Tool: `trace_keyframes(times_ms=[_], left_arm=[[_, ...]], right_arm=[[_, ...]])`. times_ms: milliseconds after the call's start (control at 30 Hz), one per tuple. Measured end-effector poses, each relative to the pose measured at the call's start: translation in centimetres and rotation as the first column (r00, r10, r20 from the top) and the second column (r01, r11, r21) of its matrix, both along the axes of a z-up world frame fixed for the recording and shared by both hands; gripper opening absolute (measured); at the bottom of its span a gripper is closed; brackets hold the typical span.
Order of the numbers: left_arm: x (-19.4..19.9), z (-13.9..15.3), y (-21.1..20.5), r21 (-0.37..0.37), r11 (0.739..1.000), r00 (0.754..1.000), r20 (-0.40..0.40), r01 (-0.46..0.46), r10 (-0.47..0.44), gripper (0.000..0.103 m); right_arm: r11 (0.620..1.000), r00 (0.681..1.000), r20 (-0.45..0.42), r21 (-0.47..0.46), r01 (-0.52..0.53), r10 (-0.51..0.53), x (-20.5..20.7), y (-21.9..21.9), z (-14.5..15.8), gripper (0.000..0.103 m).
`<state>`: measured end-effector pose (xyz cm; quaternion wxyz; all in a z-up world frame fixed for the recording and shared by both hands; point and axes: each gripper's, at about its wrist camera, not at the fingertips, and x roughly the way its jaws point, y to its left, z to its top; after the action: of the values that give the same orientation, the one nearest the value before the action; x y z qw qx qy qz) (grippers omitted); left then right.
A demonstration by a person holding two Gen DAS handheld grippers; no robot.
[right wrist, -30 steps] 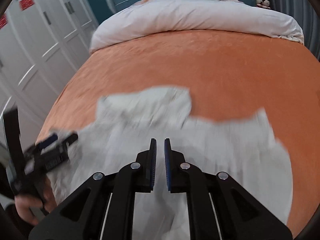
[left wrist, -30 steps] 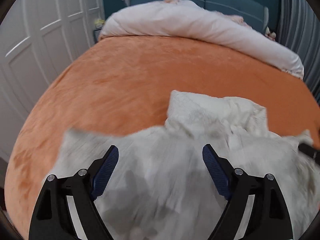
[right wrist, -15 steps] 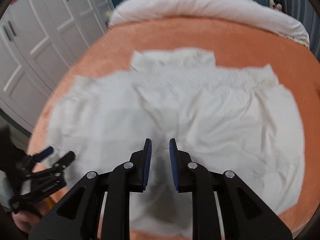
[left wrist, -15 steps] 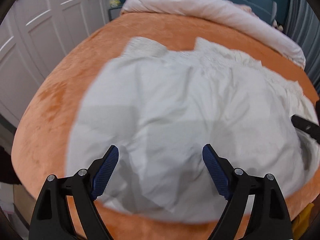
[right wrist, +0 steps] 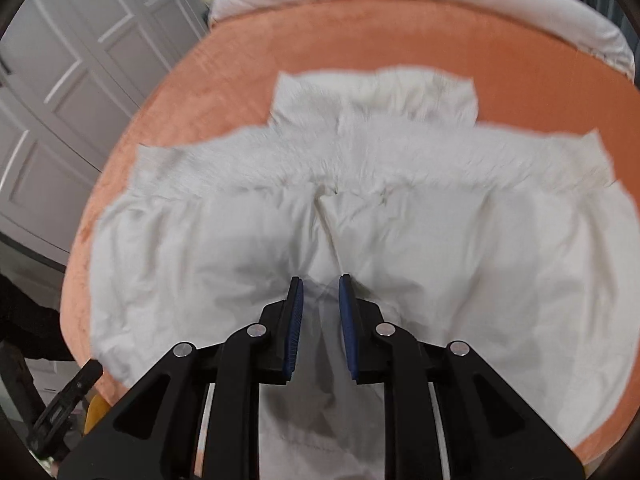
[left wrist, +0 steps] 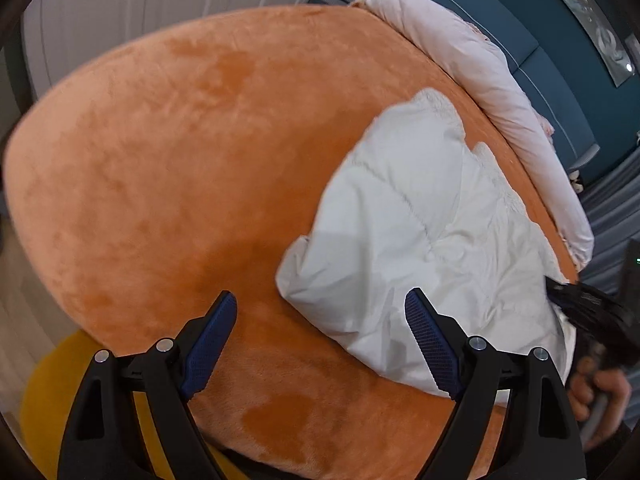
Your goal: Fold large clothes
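The white jacket [right wrist: 360, 216] lies spread across the orange bed [left wrist: 168, 152], collar toward the far bedding. The left tongs [left wrist: 320, 344] gape wide and empty over the jacket's near corner; the right tongs [right wrist: 320, 320], a narrow gap between the pads, have just been opening, cloth beneath but not pinched. Best to settle each pair on a hem corner before lifting. Blur hides the sleeves and hem edges.

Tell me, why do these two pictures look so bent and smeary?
Left wrist view: fisheye lens bulges the orange bedspread; the white garment has smeared edges, and corners go dark. Right wrist view: same curved distortion, garment's far edge motion-blurred, the gripper's fingers sharper.
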<state>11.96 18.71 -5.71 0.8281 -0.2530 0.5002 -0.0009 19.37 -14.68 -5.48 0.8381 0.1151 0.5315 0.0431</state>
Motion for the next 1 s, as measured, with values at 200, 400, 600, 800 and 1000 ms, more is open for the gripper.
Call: trace_keyframes(times_ms=[200, 400, 600, 800, 1000], left_arm=[[1.8, -2.5, -1.1, -0.050, 0.999, 1.000, -0.018, 0.011, -0.012, 0.088], [3.9, -2.0, -3.3, -0.095, 0.994, 0.998, 0.027, 0.063, -0.061, 0.053], [3.8, 3.7, -5.2, -0.059, 0.983, 0.976, 0.141, 0.175, -0.166, 0.006], [2.7, 8.3, -7.1, -0.005, 0.977, 0.953, 0.223, 0.213, -0.206, 0.005], [2.5, 7.0, -6.3, -0.026, 0.986, 0.972, 0.172, 0.166, -0.160, 0.005]], right_arm=[[0.997, 1.000, 0.009, -0.078, -0.009, 0.010, 0.3, 1.1, -1.9, 0.017], [0.988, 0.999, 0.024, -0.153, -0.036, 0.040, 0.9, 2.1, -2.5, 0.017], [0.999, 0.997, 0.074, -0.045, -0.015, 0.018, -1.0, 0.4, 0.4, 0.018], [0.998, 0.985, 0.166, 0.047, 0.032, -0.039, -6.1, -3.6, 3.6, 0.020], [0.999, 0.988, 0.150, 0.041, 0.024, -0.030, -4.0, -4.2, 3.4, 0.020]])
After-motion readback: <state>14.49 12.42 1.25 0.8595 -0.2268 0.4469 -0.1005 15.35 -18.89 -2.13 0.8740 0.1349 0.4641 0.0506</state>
